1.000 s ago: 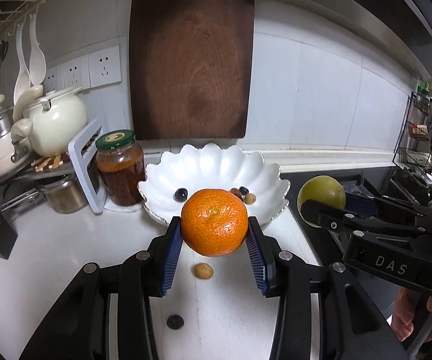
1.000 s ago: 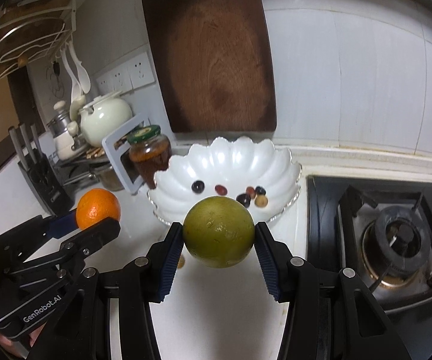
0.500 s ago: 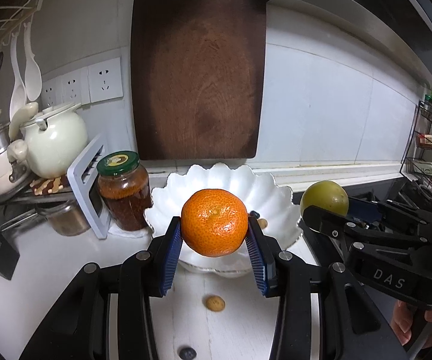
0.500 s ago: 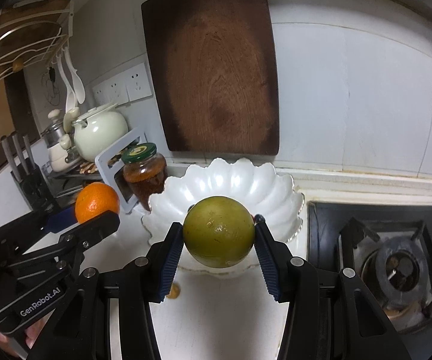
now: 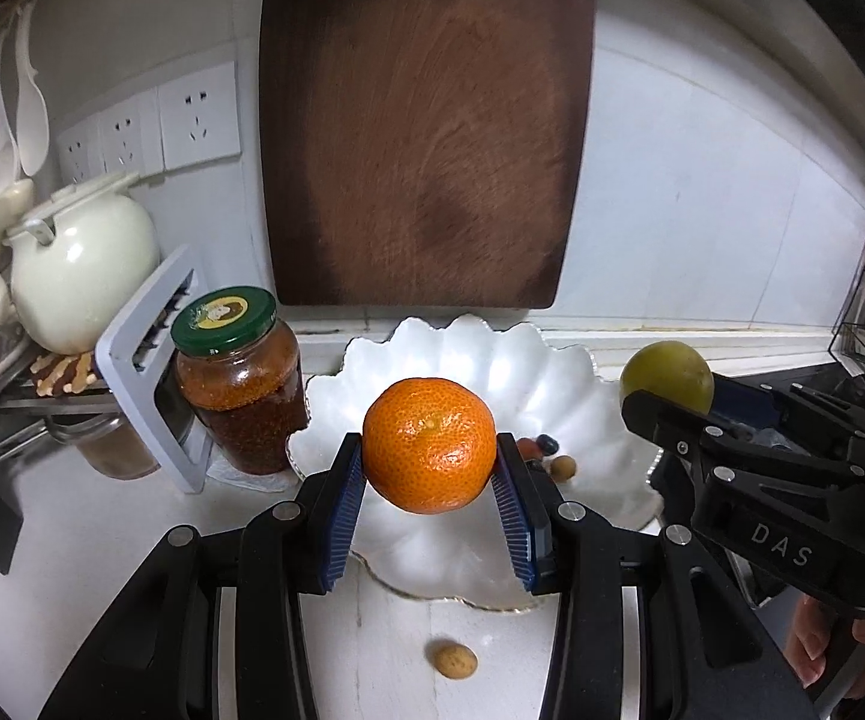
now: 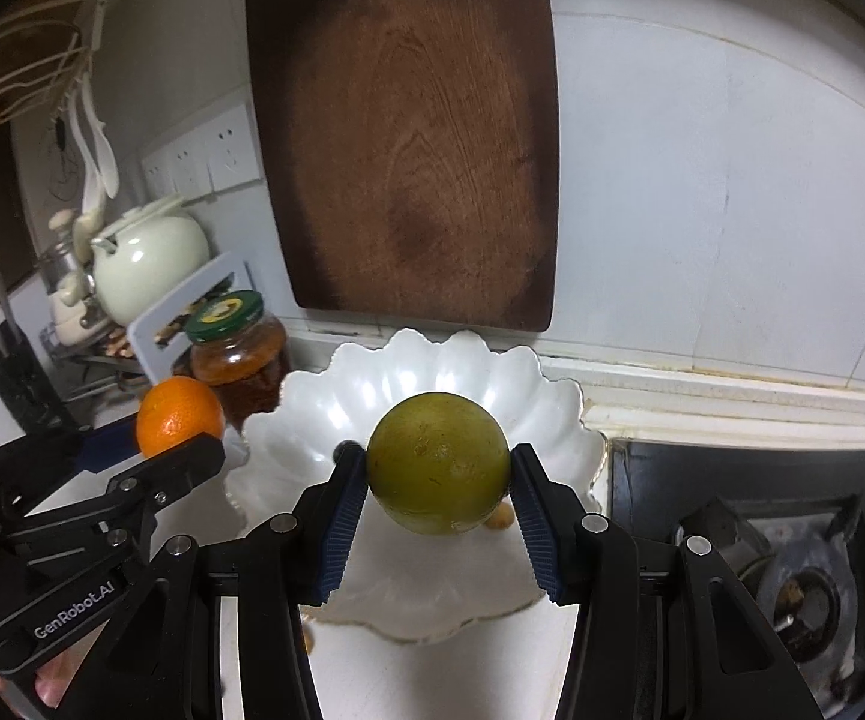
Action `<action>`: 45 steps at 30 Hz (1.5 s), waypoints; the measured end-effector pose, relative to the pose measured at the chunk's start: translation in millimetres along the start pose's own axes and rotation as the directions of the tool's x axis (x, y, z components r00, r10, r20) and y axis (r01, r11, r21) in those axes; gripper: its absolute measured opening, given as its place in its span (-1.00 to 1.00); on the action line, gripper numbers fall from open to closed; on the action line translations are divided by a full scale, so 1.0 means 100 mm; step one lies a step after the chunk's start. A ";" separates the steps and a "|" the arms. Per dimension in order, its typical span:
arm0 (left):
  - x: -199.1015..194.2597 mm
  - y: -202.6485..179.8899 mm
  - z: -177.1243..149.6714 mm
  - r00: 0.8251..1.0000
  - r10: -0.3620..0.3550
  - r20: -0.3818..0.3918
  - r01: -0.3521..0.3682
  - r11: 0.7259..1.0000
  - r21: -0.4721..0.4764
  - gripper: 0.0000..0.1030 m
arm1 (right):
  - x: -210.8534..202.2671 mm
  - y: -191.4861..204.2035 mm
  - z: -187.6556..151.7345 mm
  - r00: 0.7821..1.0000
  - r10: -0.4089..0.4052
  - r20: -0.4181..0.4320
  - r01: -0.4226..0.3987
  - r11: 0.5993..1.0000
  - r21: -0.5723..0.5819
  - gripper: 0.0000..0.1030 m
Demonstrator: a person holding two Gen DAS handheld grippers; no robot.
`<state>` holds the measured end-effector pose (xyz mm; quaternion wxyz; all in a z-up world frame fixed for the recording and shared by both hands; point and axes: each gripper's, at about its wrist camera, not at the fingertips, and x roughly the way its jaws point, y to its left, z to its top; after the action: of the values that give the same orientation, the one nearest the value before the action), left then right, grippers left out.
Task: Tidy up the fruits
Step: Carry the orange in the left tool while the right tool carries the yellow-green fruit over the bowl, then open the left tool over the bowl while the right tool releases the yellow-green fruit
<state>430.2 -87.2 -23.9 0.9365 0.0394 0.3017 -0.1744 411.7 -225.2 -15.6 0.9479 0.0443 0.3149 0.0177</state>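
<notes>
My left gripper (image 5: 430,456) is shut on an orange (image 5: 429,445) and holds it over the near part of a white scalloped bowl (image 5: 480,354). My right gripper (image 6: 439,468) is shut on a green round fruit (image 6: 438,463), also above the bowl (image 6: 468,360). The green fruit shows at the right in the left wrist view (image 5: 666,375); the orange shows at the left in the right wrist view (image 6: 179,415). Several small fruits (image 5: 546,450) lie in the bowl, partly hidden. A small tan fruit (image 5: 451,660) lies on the counter in front of the bowl.
A green-lidded jar (image 5: 240,384) stands just left of the bowl, beside a white rack (image 5: 150,360) and a teapot (image 5: 81,264). A dark wooden cutting board (image 5: 426,120) leans on the wall behind. A gas stove (image 6: 792,570) is at the right.
Both grippers have moved forward toward the bowl with their fruits, and now hold them over it. The bowl and cutting board appear larger and closer.
</notes>
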 end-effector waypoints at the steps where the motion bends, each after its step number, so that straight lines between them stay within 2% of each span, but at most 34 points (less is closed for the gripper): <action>1: 0.04 0.00 0.01 1.000 0.004 -0.008 -0.004 1.000 0.002 -0.19 | 0.05 -0.01 0.02 1.000 -0.002 -0.006 0.002 1.000 -0.001 -0.03; 12: 0.65 0.02 0.13 0.994 0.037 -0.101 -0.034 0.999 0.027 -0.19 | 0.71 -0.13 0.14 0.994 -0.020 -0.107 0.020 1.000 0.000 -0.03; 23: 1.25 0.05 0.29 0.982 0.060 -0.177 -0.049 0.997 0.066 -0.19 | 1.26 -0.21 0.22 0.977 -0.012 -0.215 0.017 1.000 0.020 -0.03; 35: 1.72 0.02 0.34 0.955 0.054 -0.291 -0.030 0.996 0.088 -0.19 | 1.64 -0.37 0.22 0.944 -0.014 -0.329 0.035 0.998 0.057 -0.03; 45: 1.91 0.02 0.31 0.934 0.057 -0.352 -0.026 0.995 0.092 -0.16 | 1.78 -0.42 0.19 0.934 -0.026 -0.357 0.049 0.997 0.055 -0.03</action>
<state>592.6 -148.7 -109.8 0.8679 0.1165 0.4566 -0.1574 566.3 -257.6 -110.6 0.8735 0.0639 0.4826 -0.0024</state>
